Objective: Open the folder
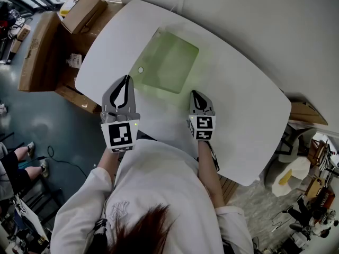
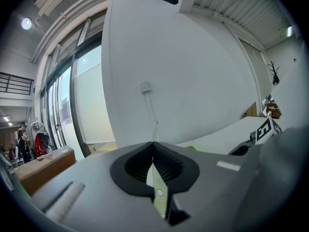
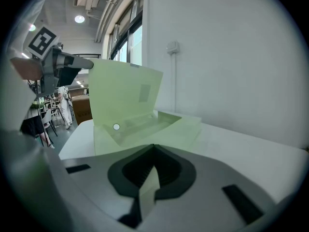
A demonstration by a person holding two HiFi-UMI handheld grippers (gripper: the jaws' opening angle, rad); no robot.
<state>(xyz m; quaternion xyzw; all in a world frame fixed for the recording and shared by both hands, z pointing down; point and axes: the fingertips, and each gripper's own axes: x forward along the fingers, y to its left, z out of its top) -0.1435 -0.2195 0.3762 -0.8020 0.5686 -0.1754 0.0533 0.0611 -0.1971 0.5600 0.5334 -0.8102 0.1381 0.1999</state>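
A translucent green folder [image 1: 168, 62] lies on the white table [image 1: 249, 115]. Its cover [image 3: 126, 94] stands lifted, with a white snap button [image 3: 116, 126] on the sheet below. My left gripper [image 1: 125, 83] is at the folder's near left edge, shut on a thin green flap [image 2: 161, 199] that bears a small white stud. In the right gripper view that left gripper [image 3: 72, 62] holds the raised cover's top corner. My right gripper [image 1: 198, 97] is at the folder's near right corner, its jaws closed on a pale green sheet edge [image 3: 148, 190].
Cardboard boxes [image 1: 39, 52] and a smaller carton [image 1: 82, 12] stand left of the table. A white wall [image 3: 231, 57] runs behind it. Chairs and clutter [image 1: 312, 168] fill the floor at the right. A seated person's legs [image 1: 16, 163] show at the far left.
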